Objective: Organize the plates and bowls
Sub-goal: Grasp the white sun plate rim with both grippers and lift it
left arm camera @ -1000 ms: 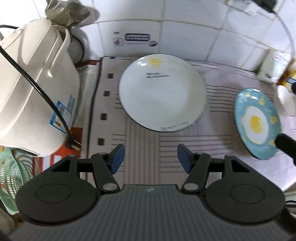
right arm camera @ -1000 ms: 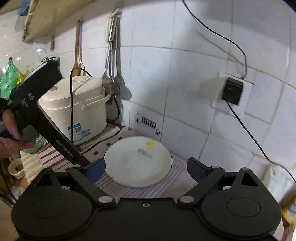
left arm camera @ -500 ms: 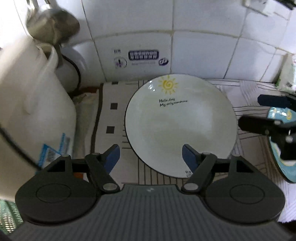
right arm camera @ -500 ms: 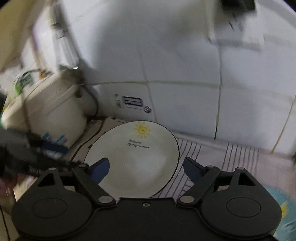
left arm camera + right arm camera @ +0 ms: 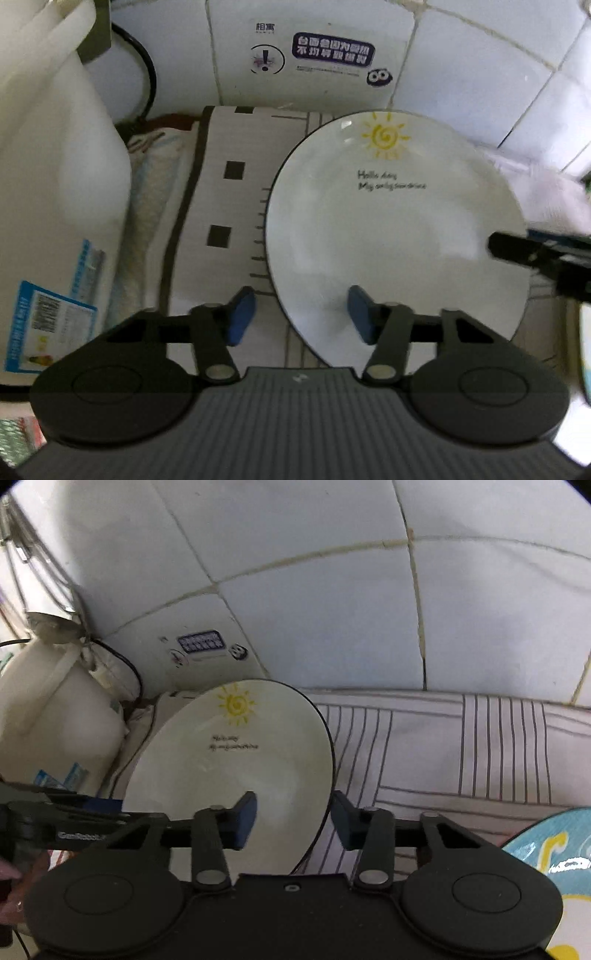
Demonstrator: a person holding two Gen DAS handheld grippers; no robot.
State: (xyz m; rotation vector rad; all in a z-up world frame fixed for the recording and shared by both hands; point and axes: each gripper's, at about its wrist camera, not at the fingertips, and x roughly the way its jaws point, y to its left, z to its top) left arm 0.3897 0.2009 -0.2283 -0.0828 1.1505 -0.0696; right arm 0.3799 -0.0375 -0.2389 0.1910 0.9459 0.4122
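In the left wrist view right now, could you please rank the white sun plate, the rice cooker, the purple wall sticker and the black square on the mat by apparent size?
1. White sun plate and rice cooker: unsure, the cooker is cropped and nearer.
2. Purple wall sticker.
3. Black square.

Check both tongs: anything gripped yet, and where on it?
Nothing gripped. Left tongs and right tongs both stand open, straddling opposite rims of the white sun plate.
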